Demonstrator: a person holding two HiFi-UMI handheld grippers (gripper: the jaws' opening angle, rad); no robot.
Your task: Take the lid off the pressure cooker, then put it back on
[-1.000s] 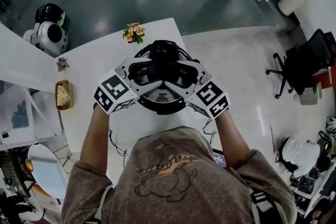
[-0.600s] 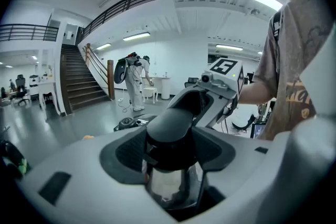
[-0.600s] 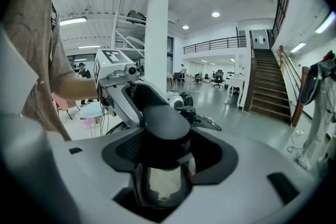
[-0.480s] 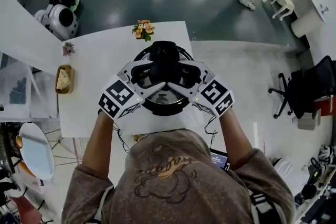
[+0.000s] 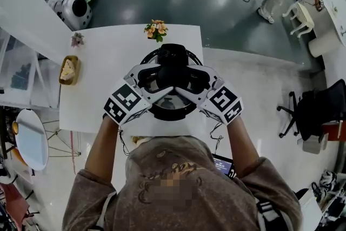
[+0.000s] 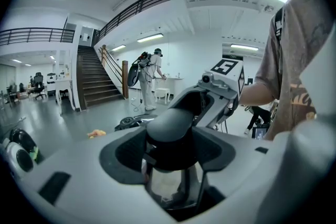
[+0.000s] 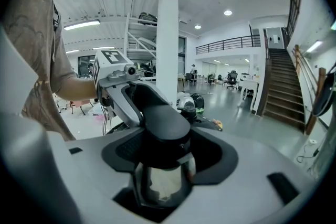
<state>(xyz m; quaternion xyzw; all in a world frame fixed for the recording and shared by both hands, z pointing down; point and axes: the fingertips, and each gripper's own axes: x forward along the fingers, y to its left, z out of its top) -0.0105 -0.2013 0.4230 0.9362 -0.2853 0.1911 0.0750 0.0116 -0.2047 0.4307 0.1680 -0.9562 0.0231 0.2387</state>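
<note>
Clamps the black lid handle (image 5: 172, 62) from opposite sides with left tool (image 6: 170, 155) and right tool (image 7: 163, 160), jaws wide around it, lid (image 5: 172, 101) over the pressure cooker (image 5: 172, 113) on the white tabletop (image 5: 108, 62)

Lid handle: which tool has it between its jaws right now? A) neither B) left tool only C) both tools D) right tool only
C: the left tool and the right tool are each closed on the black lid handle, meeting from opposite sides over the pressure cooker.
</note>
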